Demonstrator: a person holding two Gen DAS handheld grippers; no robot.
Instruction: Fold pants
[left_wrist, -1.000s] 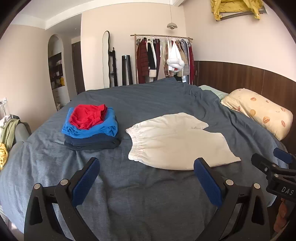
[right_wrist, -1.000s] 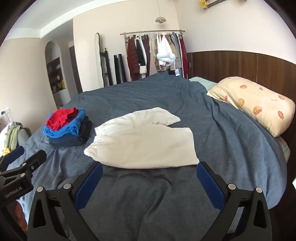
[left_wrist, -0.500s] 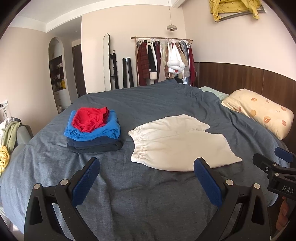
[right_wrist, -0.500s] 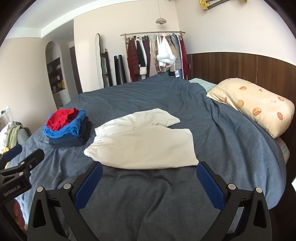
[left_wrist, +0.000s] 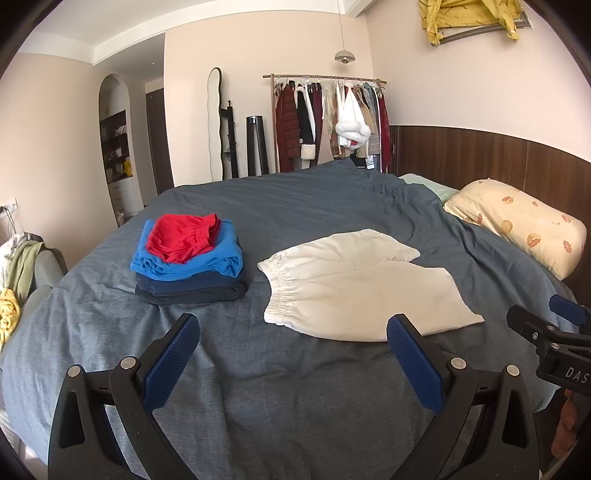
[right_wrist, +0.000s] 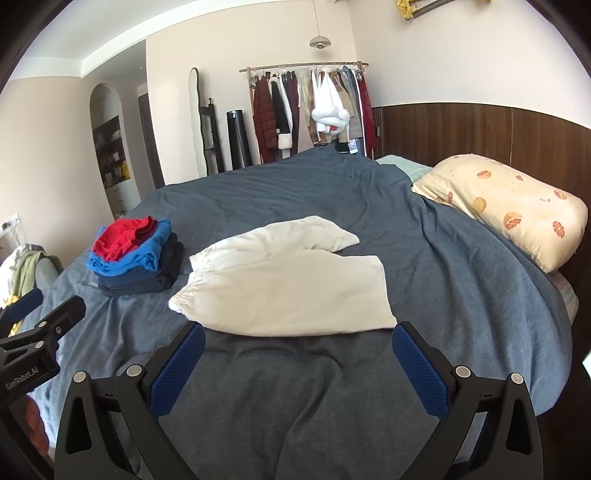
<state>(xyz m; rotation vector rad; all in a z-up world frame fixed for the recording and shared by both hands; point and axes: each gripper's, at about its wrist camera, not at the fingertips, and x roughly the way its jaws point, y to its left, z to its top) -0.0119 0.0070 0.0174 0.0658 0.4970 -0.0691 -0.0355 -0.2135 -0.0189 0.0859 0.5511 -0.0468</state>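
A pair of cream shorts (left_wrist: 354, 284) lies flat on the blue-grey bed cover (left_wrist: 258, 369), waistband to the left, legs pointing right; it also shows in the right wrist view (right_wrist: 288, 284). My left gripper (left_wrist: 293, 336) is open and empty, held above the cover just short of the shorts' near edge. My right gripper (right_wrist: 297, 345) is open and empty, its fingertips close to the near hem of the shorts. Each gripper shows at the edge of the other's view: the right one (left_wrist: 546, 332) and the left one (right_wrist: 40, 325).
A stack of folded clothes (left_wrist: 188, 262), red on blue on dark navy, sits left of the shorts. A patterned pillow (left_wrist: 521, 229) lies at the right by the wooden headboard. A clothes rack (left_wrist: 328, 122) stands behind the bed. Clothes hang over a chair (left_wrist: 18, 273) at far left.
Both views have shifted slightly: the left gripper has moved a little to the left and up. The shorts and the stack have not moved. Both grippers stay open.
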